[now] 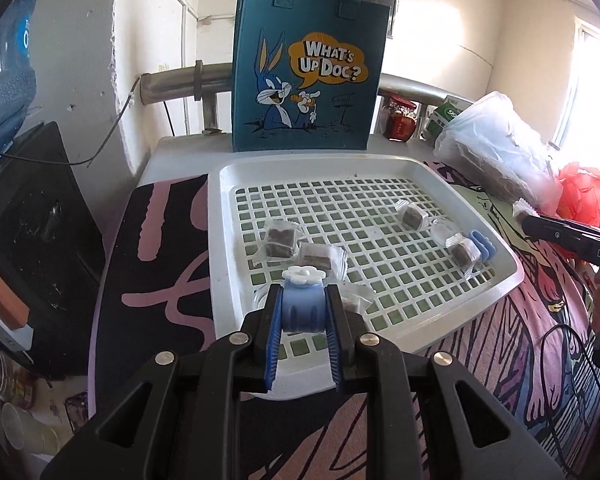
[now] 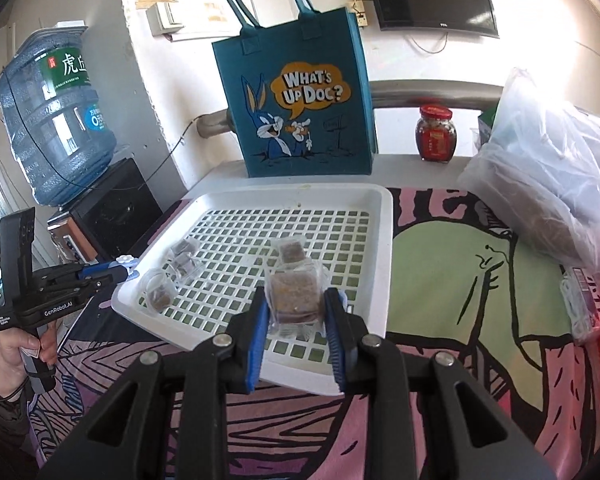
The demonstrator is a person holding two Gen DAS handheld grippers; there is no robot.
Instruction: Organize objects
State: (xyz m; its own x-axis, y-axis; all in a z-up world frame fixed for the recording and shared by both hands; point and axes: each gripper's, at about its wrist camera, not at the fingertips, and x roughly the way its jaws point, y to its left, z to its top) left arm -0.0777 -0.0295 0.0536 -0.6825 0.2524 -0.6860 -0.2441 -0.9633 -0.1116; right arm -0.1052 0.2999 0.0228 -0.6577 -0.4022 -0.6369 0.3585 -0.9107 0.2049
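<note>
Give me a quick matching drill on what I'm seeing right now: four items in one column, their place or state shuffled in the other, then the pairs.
Items:
1. blue clip
2. wrapped brown cake
3. blue tote bag
4. red-lidded jar

Places or states:
A. standing upright behind the white tray
B. clamped in the right tool
C. on the ledge, right of the bag
D. clamped in the left tool

Pairs: 1-D, 2-B, 3-A, 4-C
</note>
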